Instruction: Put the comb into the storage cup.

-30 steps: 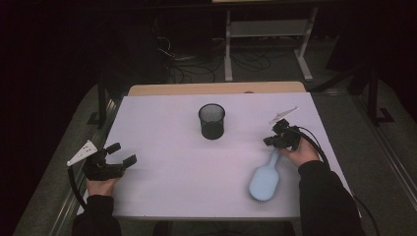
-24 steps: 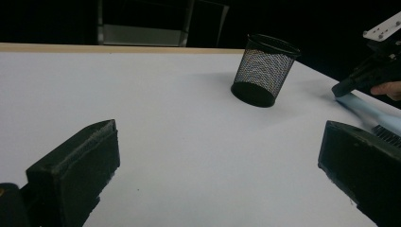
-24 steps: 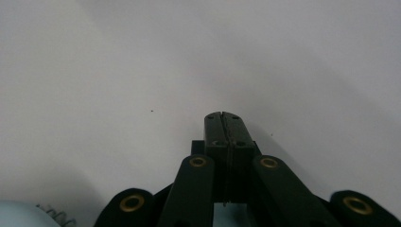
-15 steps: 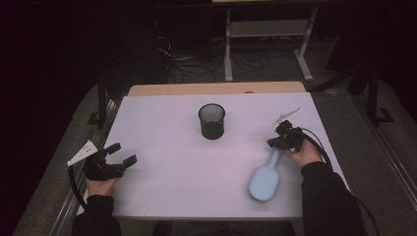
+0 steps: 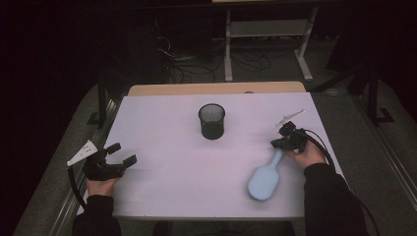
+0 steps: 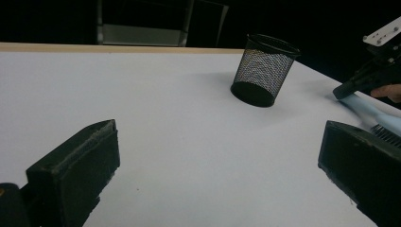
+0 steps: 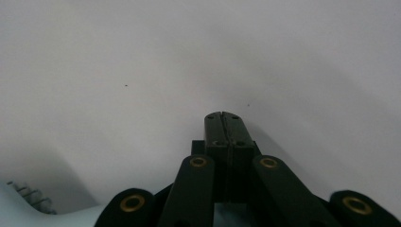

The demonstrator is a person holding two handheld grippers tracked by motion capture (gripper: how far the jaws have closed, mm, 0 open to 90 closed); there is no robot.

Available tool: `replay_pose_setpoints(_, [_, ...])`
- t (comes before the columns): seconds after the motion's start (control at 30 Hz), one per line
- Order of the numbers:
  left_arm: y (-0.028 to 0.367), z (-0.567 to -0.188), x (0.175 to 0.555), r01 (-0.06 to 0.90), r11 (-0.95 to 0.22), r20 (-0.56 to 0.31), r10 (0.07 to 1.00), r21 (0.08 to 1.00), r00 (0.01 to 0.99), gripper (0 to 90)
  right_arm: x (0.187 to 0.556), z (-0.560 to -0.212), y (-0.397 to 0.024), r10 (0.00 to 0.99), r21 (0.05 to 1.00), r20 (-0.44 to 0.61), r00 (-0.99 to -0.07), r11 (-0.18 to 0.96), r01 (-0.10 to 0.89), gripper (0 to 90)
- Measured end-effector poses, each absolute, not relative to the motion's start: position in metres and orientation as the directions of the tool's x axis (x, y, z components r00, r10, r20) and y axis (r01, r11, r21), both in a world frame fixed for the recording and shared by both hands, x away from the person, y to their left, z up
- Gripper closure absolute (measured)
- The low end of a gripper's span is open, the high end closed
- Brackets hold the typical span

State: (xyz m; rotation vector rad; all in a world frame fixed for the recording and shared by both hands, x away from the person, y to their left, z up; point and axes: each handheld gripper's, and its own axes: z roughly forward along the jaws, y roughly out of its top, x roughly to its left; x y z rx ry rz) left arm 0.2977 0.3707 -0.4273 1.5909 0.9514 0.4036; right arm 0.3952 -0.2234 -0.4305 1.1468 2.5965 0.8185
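Nothing is shifting: right gripper (image 5: 279, 144), pressed together, is resting at light, stiff hairbrush (image 5: 264, 179) handle; left gripper (image 5: 123, 154) is idling spread.

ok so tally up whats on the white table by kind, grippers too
hairbrush, light blue: 1
mesh pen cup, black: 1
handheld grippers, black: 2, the left gripper and the right gripper
total: 4
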Motion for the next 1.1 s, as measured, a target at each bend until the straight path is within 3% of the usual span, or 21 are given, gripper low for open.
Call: replay_pose_setpoints(1.1, [0.371,-0.427,0.297,0.355,0.011,-0.239,0.758,0.935,0.606,0.0,0.383,-0.436,-0.246,0.738,0.555,0.066,-0.672,0.533,0.639,89.0])
